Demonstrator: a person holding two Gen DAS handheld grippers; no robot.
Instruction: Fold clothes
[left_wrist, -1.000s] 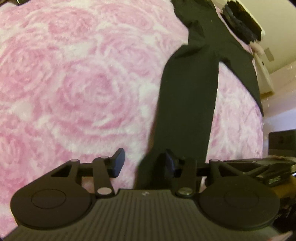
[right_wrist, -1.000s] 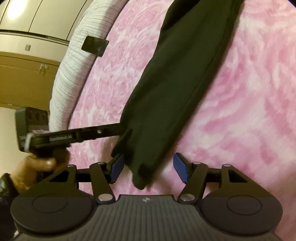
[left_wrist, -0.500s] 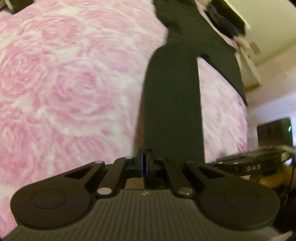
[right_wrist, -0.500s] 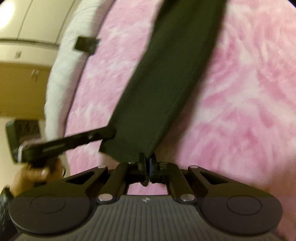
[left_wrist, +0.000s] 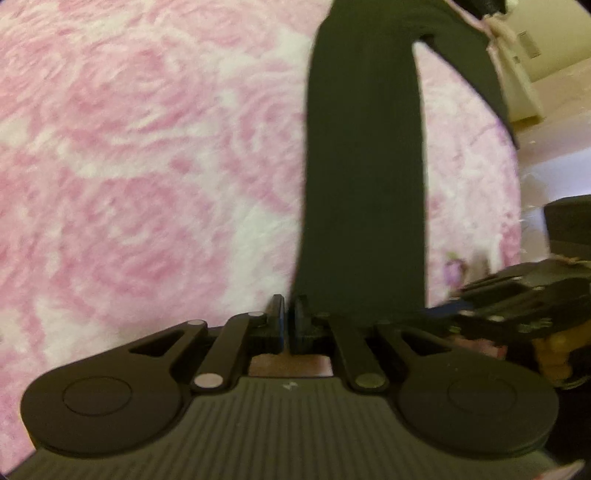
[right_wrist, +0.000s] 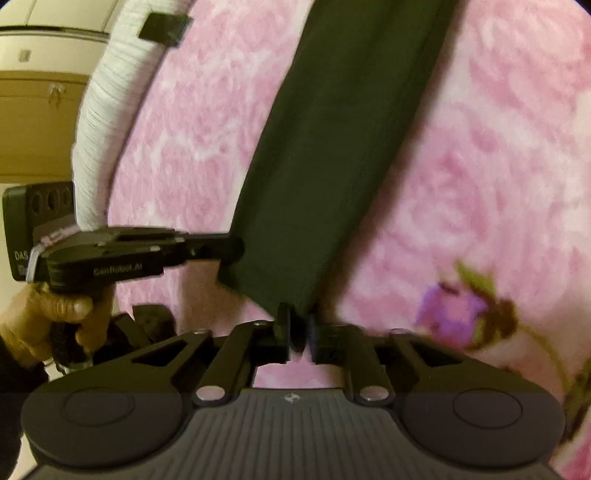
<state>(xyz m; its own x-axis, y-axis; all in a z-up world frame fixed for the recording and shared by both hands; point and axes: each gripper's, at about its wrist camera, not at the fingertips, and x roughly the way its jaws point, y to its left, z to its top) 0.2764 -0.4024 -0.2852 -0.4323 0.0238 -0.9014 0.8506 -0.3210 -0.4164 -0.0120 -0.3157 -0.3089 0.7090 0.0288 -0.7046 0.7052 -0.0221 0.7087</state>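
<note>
Black trousers (left_wrist: 362, 166) lie on a pink rose-patterned blanket (left_wrist: 147, 147), one leg stretched straight toward me. My left gripper (left_wrist: 289, 314) is shut on the left corner of that leg's hem. The right wrist view shows the left gripper (right_wrist: 236, 251) pinching the same corner from the side. The leg (right_wrist: 332, 147) runs down to my right gripper (right_wrist: 299, 325), whose jaws are opening slightly. The hem's other corner is still pinched between them. The hem hangs taut between the two grippers, raised off the blanket. The right gripper (left_wrist: 454, 306) shows blurred at the left wrist view's right edge.
A white ribbed bolster (right_wrist: 96, 129) borders the blanket on the left, with a small black tag (right_wrist: 164, 27) on it. Beyond it stands a tan cabinet (right_wrist: 29, 110). A hand (right_wrist: 48, 314) grips the left tool's handle. A purple flower print (right_wrist: 454, 314) marks the blanket near me.
Both grippers went from open beside the hem to closed on its corners, then drew back. The leg has pulled straight and taut. The right jaws have spread a little since half a second ago.
</note>
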